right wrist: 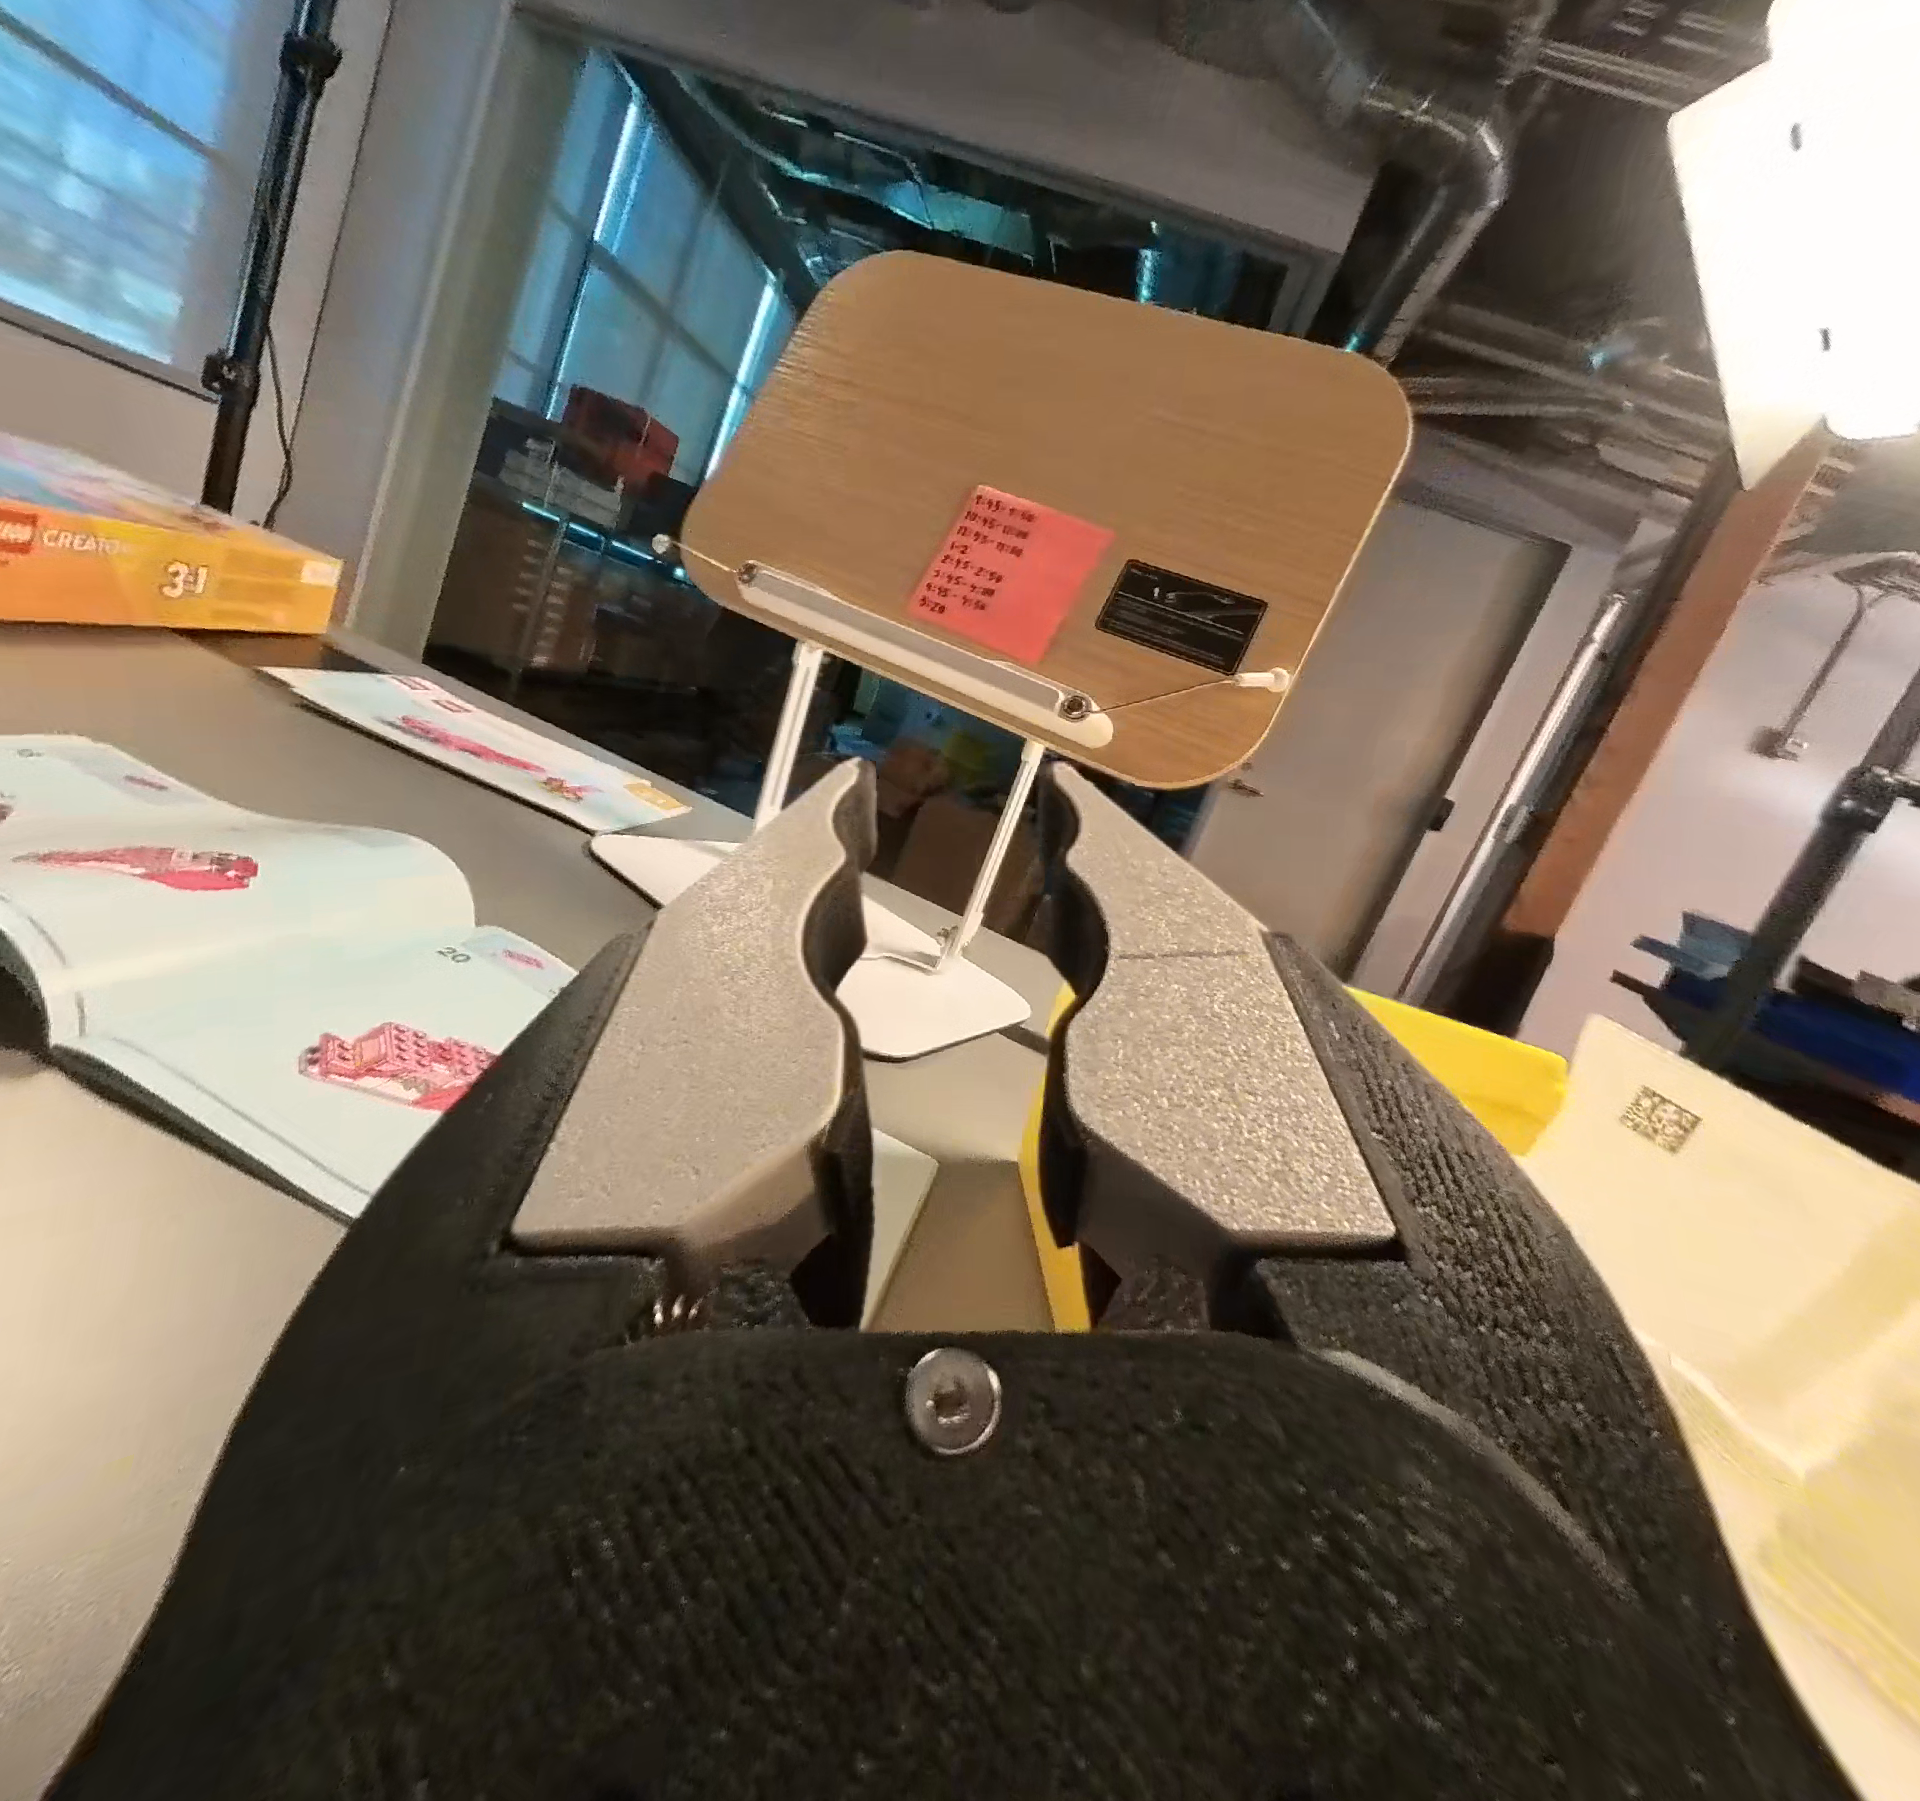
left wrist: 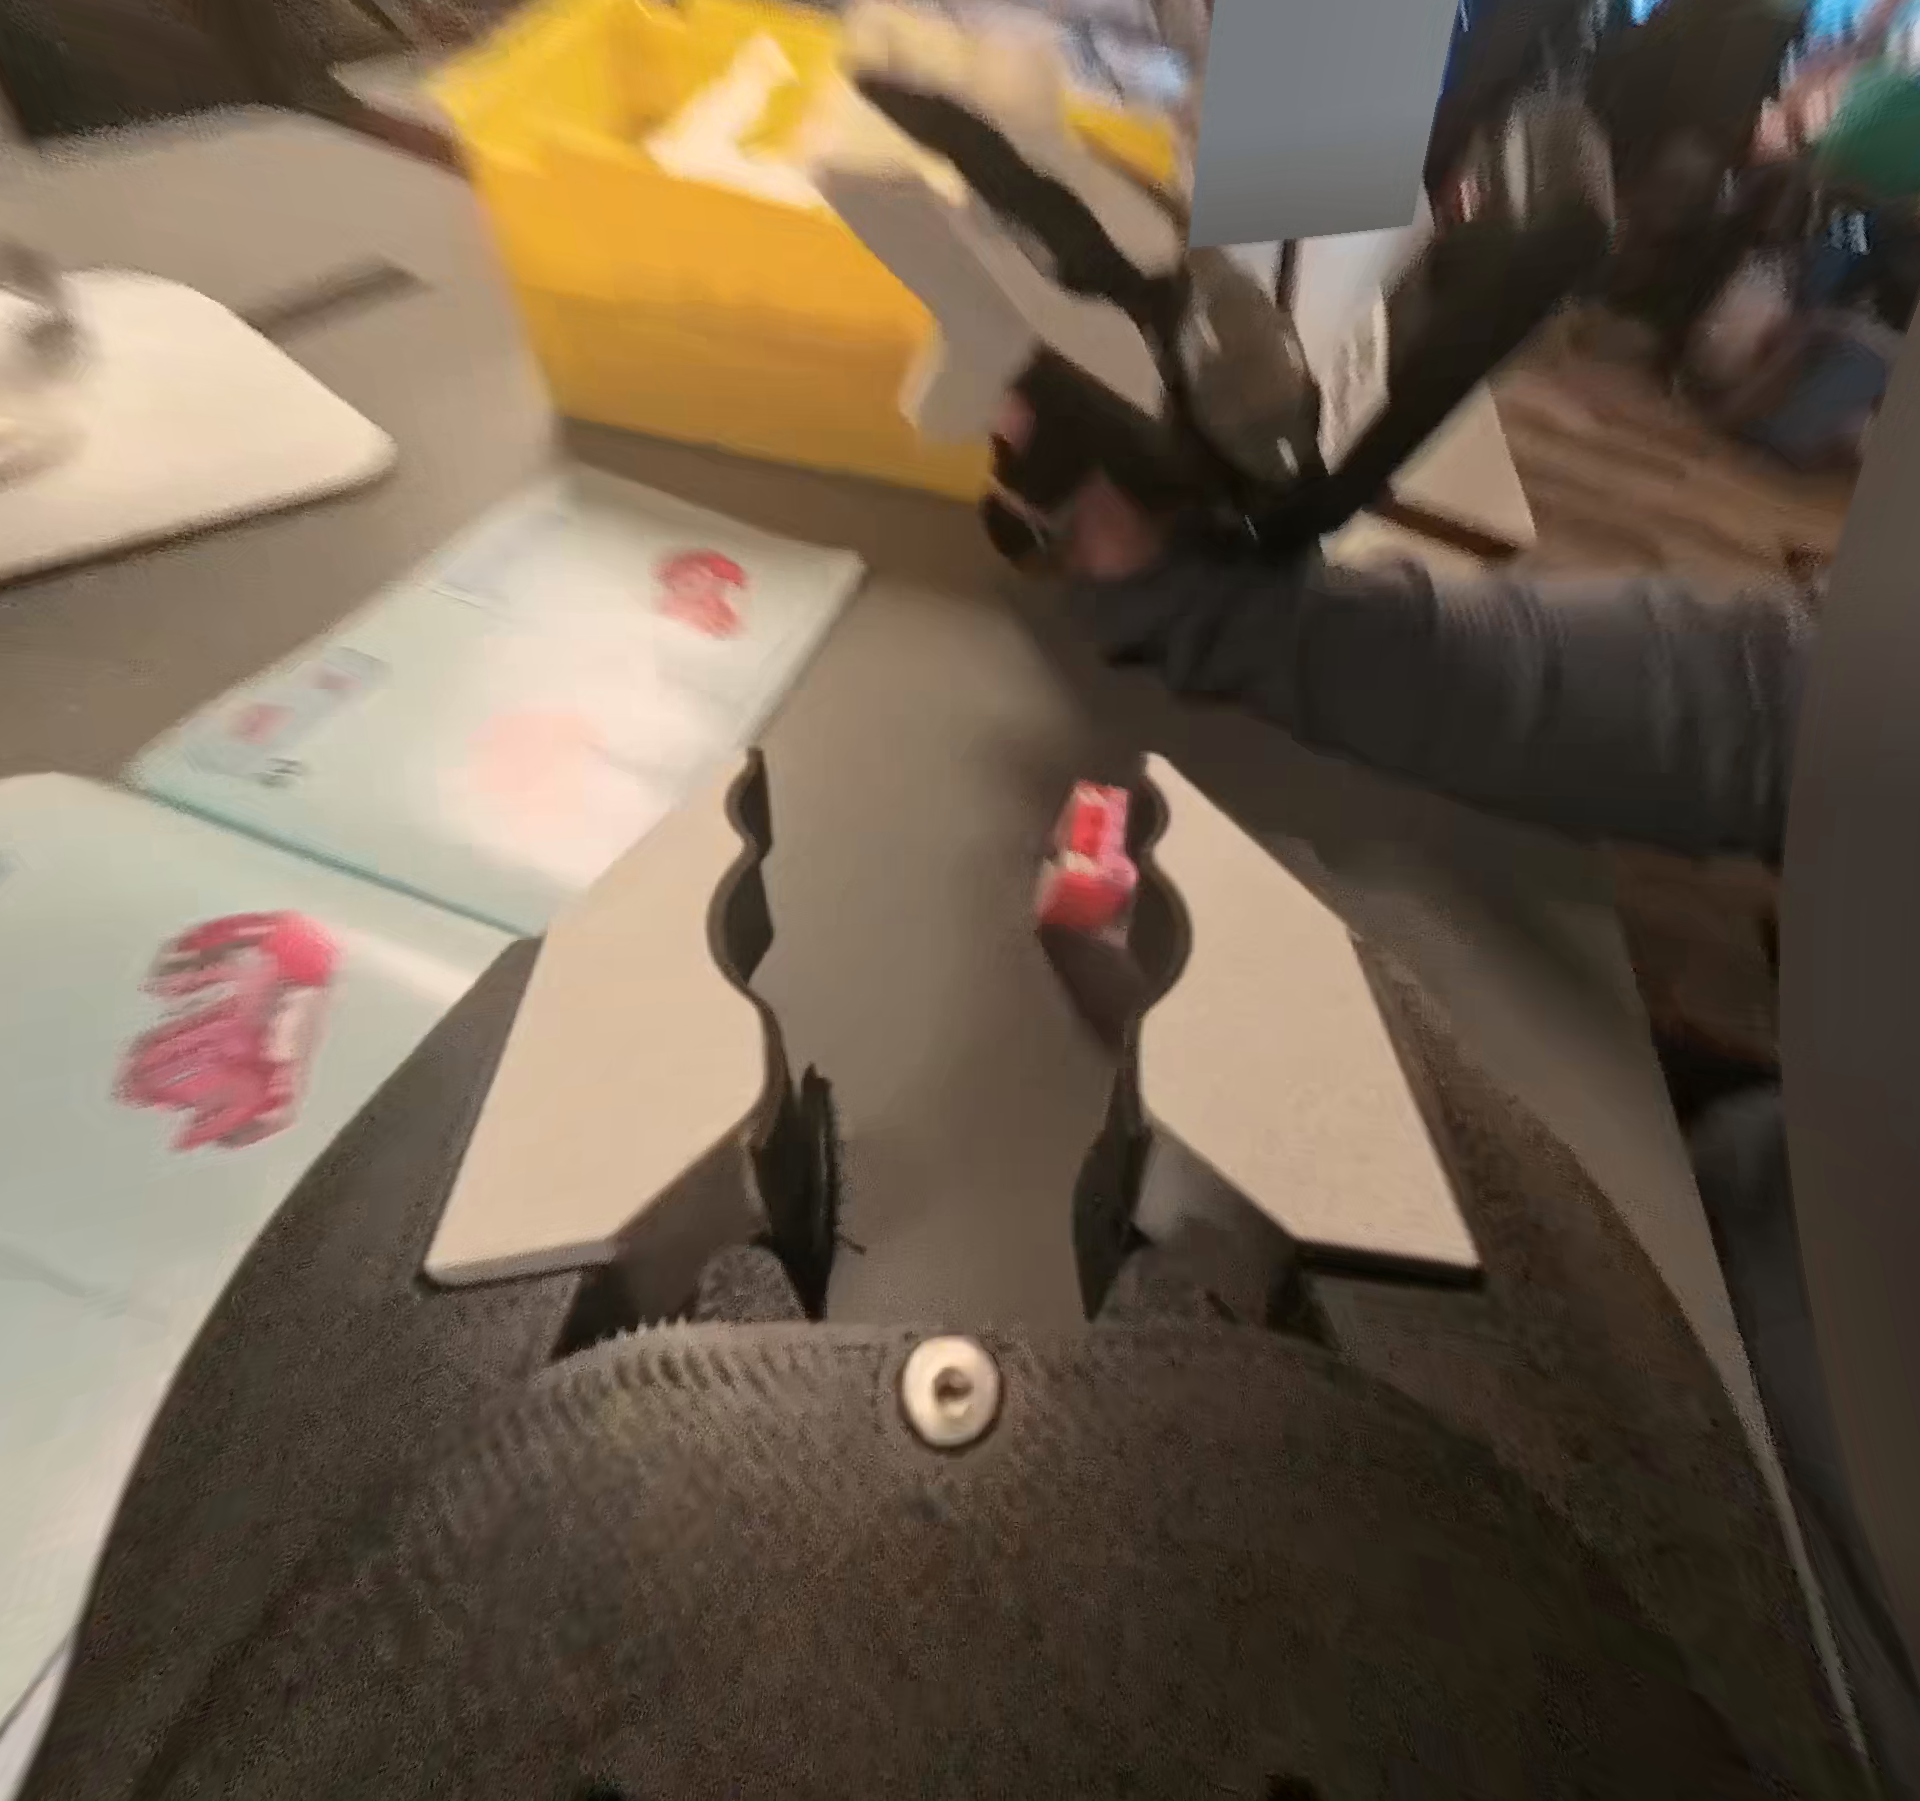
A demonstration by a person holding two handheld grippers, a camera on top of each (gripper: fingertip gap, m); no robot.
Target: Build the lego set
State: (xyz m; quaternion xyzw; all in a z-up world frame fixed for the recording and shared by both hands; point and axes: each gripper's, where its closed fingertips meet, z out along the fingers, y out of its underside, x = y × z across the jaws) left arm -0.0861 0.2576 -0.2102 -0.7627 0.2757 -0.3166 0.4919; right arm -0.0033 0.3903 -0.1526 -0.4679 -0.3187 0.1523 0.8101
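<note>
My left gripper (left wrist: 954, 775) is open wide, low over the grey table (left wrist: 914, 671). A small red and white brick piece (left wrist: 1086, 852) lies by the inner side of its right finger (left wrist: 1278, 1024). The left finger stands well away from it, so it is not gripped. My right gripper (right wrist: 958, 780) is raised and part open, with nothing between its fingers. It faces a wooden book stand (right wrist: 1039, 504). In the left wrist view the right gripper (left wrist: 1039, 224) shows blurred above a yellow bin (left wrist: 707, 297), held by a hand in a dark sleeve (left wrist: 1507, 691).
An open instruction booklet (left wrist: 499, 691) (right wrist: 208, 920) lies on the table to the left. The stand's white base (right wrist: 935, 1003) (left wrist: 156, 421) sits behind it. There is an orange box (right wrist: 156, 567) at the far left, a second booklet (right wrist: 468, 733), and a pale stack (right wrist: 1714, 1284) beside the yellow bin (right wrist: 1455, 1055). Tip to tip, the grippers are about 15 cm apart. My right gripper is the nearer one to the pale stack (right wrist: 1714, 1284): about 15 cm, against 35 cm.
</note>
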